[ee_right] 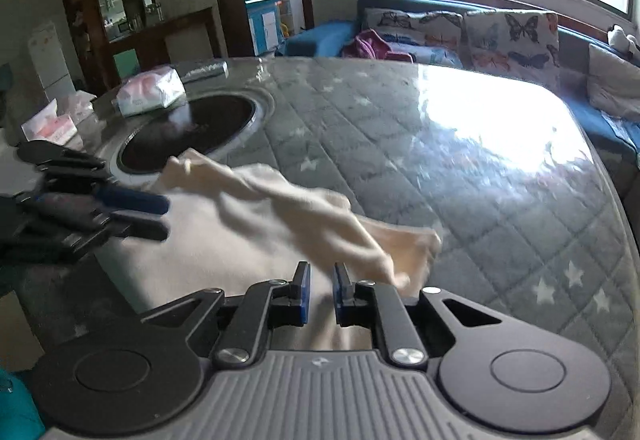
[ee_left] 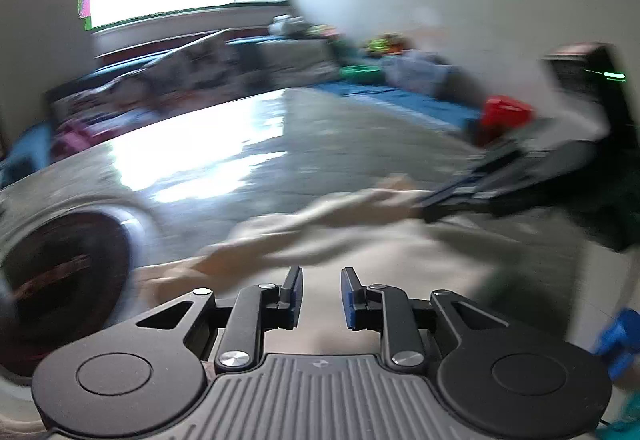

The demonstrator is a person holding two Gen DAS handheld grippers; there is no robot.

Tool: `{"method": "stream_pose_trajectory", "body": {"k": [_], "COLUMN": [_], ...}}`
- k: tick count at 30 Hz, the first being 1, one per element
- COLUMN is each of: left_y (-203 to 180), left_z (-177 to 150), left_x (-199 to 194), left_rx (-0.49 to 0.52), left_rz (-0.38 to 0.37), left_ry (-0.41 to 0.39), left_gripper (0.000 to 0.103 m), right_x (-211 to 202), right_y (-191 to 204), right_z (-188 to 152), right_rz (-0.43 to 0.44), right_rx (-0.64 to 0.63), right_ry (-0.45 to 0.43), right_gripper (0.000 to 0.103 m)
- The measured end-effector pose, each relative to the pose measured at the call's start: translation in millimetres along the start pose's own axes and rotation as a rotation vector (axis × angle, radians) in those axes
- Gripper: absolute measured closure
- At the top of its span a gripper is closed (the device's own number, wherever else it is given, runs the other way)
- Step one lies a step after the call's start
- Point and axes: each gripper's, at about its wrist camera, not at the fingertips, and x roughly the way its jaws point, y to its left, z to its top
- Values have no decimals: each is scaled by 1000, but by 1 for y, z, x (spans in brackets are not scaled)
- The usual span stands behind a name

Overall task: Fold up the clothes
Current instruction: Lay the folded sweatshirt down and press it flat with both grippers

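Fingers of the left hand-held gripper [ee_left: 320, 298] stand narrowly apart, empty, over the cream garment [ee_right: 224, 236]; the right hand-held gripper [ee_right: 321, 294] likewise, its fingers gapped. Garment lies on the quilted desk [ee_right: 440, 168] beside the round black inset [ee_right: 192, 130], its sleeve [ee_right: 320, 216] rumpled across. Judged light, limp, prone to sagging; best pinched at sleeve cuff or hem edge.

L-wrist view motion-blurred; cream garment [ee_left: 360, 240] edges, sofa clutter [ee_left: 376, 44] unreadable.

A cream-coloured garment [ee_right: 256, 224] lies partly spread on the quilted grey bench [ee_right: 440, 168], a rumpled, twisted fold running across its top; one corner reaches the dark round inset [ee_right: 192, 132]
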Motion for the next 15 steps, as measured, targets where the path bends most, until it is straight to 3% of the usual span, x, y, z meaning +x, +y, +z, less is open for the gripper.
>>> {"method": "stream_pose_trajectory", "body": {"k": [2,6,15], "left_y": [17,44,49], "left_z": [1,2,9], "left_x": [6,25,41], "left_rx": [-29,-75,-67], "left_rz": [60,109,126], "left_ry": [12,53,54], "left_gripper": [80,80,80], "right_x": [5,20,47], "right_y": [2,5,5], "right_z": [7,17,30], "right_rz": [8,19,1], "right_rx": [-7,-15,-4], "right_ry": [-7,-3,13], "right_gripper": [92,92,92]}}
